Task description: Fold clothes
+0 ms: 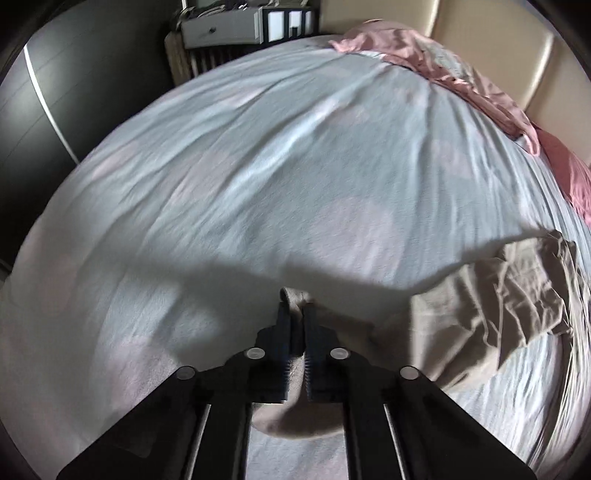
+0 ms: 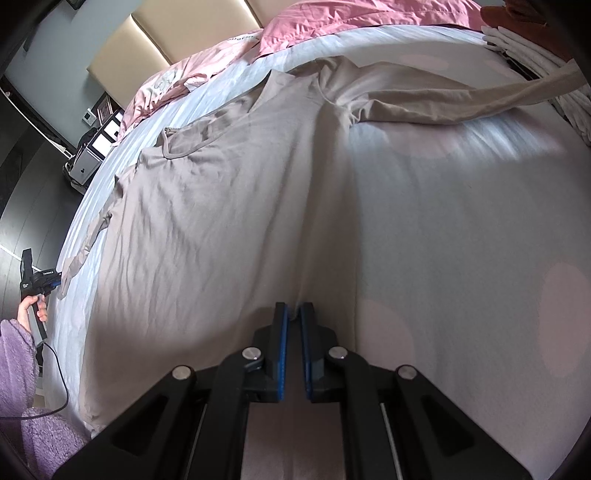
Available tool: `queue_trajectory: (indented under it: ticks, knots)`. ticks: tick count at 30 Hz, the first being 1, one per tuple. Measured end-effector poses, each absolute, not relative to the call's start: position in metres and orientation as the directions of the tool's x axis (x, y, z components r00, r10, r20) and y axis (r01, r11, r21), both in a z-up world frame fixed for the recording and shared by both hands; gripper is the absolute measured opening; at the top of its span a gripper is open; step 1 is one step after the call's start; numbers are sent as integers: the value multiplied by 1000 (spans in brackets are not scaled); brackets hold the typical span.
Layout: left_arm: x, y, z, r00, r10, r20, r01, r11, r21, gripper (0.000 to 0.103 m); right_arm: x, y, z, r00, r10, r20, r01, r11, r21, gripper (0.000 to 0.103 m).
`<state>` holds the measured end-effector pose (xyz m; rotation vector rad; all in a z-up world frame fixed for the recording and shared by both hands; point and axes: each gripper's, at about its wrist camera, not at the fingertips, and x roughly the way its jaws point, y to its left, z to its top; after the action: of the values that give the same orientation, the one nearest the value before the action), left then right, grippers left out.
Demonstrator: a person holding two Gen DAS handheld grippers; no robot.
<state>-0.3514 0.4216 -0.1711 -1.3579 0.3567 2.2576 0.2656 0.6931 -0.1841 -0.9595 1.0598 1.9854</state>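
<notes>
- My left gripper (image 1: 294,314) has its fingers closed narrow on the cuff of the beige shirt's (image 2: 221,206) sleeve, at the near edge of the bed (image 1: 258,166).
- My right gripper (image 2: 293,314) also pinches narrow, on the bottom hem of this shirt.
- The shirt lies spread flat on the bed, its neckline toward the headboard (image 2: 129,55).
- Its other sleeve (image 2: 461,99) stretches sideways across the bed, toward a stack of white cloth (image 2: 524,48).
- A pink blanket (image 2: 332,22) lies crumpled on the bed, just before the headboard.
- My left hand (image 2: 31,314), in a purple sleeve, is beside the bed.
</notes>
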Motion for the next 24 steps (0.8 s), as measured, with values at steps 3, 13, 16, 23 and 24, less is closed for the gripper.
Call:
queue_trajectory:
  ticks: [3, 13, 16, 23, 24]
  knots:
    - [-347, 420, -146, -442, 287, -850, -524, -851, -15, 3, 267, 693, -184, -501, 218, -838, -818, -434, 377, 8]
    - [-402, 384, -103, -562, 179, -808, -369, -928, 51, 3, 268, 694, -184, -504, 213, -837, -817, -431, 383, 8]
    - [-416, 390, -119, -544, 134, -828, -357, -930, 84, 3, 268, 695, -184, -505, 211, -837, -817, -429, 384, 8]
    - [-412, 395, -157, -455, 7, -891, -326, -932, 159, 27, 267, 697, -184, -500, 207, -841, -818, -432, 380, 8]
    - [-406, 393, -156, -460, -3, -888, -326, -930, 172, 30, 267, 697, -183, -500, 207, -841, -818, -433, 379, 8]
